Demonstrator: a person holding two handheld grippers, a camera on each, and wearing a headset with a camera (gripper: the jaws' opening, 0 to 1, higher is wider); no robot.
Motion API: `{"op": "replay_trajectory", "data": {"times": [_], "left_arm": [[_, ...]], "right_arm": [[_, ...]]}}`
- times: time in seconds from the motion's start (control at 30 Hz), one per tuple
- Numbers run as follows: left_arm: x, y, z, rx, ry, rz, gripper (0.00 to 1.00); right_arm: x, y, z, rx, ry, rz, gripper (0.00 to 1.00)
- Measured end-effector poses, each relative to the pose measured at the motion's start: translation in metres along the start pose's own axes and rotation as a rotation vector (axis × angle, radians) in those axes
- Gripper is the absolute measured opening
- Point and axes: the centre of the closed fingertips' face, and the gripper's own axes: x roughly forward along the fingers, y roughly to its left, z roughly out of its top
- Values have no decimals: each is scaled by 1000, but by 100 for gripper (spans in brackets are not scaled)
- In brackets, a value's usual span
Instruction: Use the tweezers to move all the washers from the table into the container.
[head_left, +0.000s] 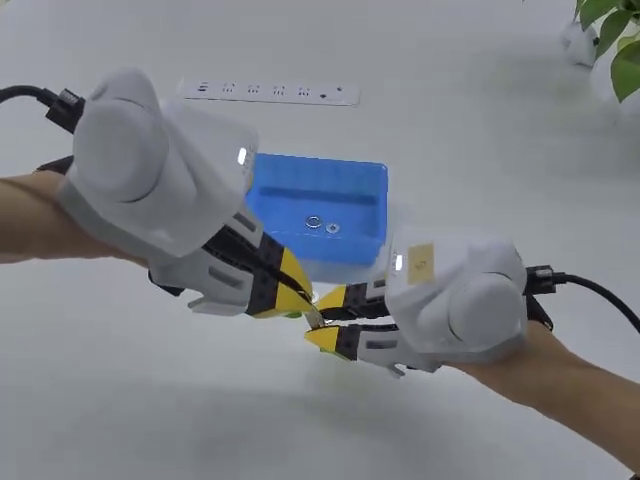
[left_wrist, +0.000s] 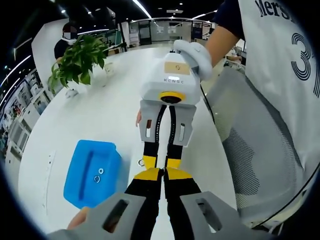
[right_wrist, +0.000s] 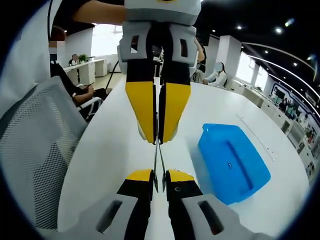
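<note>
Tweezers (right_wrist: 159, 165): long axis runs tip to tip betw. grippers. Left gripper (right_wrist: 158, 137) pinches one end. Right gripper (right_wrist: 160, 179): jaws narrow either side of other end, contact unclear. Container (right_wrist: 250, 170) just beside, holds 2 washers (head_left: 313, 221).

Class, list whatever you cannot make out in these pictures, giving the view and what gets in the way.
Table in front of the container: head view, covered by the left gripper and right gripper.
Tweezers: head view, buried between the fingers.
Washers: right gripper view, too small to count.
Right gripper's grip on the tweezers: right gripper view, gap too fine to judge.
Plant: head view, cut by the edge.
</note>
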Motion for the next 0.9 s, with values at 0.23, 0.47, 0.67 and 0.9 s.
{"op": "replay_trajectory", "data": {"times": [0.23, 0.47, 0.67, 0.9], "left_arm": [[2, 12, -3, -12, 1, 13, 6], [5, 13, -3, -1, 12, 8, 6], [2, 18, 4, 5, 2, 14, 6], [6, 22, 1, 2, 10, 12, 6]], "right_arm": [[2, -10, -3, -15, 7, -24, 11], [4, -13, -5, -12, 5, -27, 11], [0, -21, -1, 18, -23, -46, 11], [3, -24, -5, 21, -12, -48, 11]]}}
